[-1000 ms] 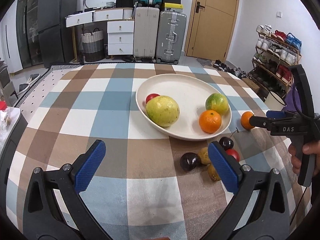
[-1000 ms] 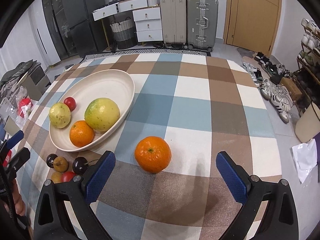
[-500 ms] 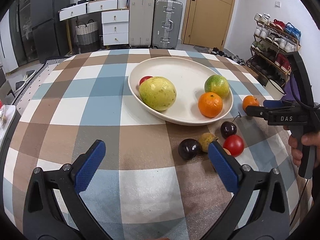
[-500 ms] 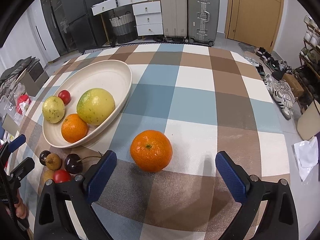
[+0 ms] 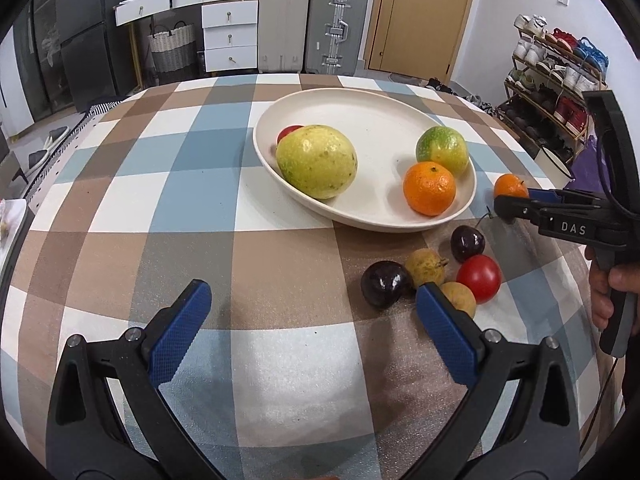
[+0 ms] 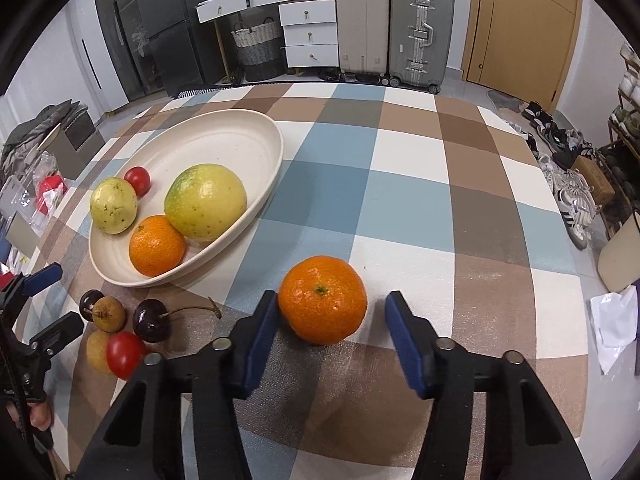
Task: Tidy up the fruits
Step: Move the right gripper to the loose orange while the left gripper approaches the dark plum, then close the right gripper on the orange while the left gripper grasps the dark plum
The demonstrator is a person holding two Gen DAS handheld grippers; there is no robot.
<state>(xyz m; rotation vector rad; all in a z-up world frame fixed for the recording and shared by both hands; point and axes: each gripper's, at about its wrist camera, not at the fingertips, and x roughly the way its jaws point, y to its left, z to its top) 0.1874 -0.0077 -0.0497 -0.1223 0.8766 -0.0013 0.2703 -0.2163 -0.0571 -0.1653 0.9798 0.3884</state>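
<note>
Home: suitcases (image 5: 312, 24), shoe rack (image 5: 556, 92)

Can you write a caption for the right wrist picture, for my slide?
Right gripper closing around a loose orange on the checked tablecloth, beside the fruit bowl.

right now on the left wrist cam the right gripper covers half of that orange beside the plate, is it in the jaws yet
Observer: It is between them but not clamped. In the right wrist view the orange sits on the tablecloth between the fingers of the right gripper, whose jaws are closing.
Operator: which side has slack
Observer: The picture's right. That pad shows a strip of cloth between it and the orange. The other pad is right at the fruit's side, and I cannot tell whether it touches.
</note>
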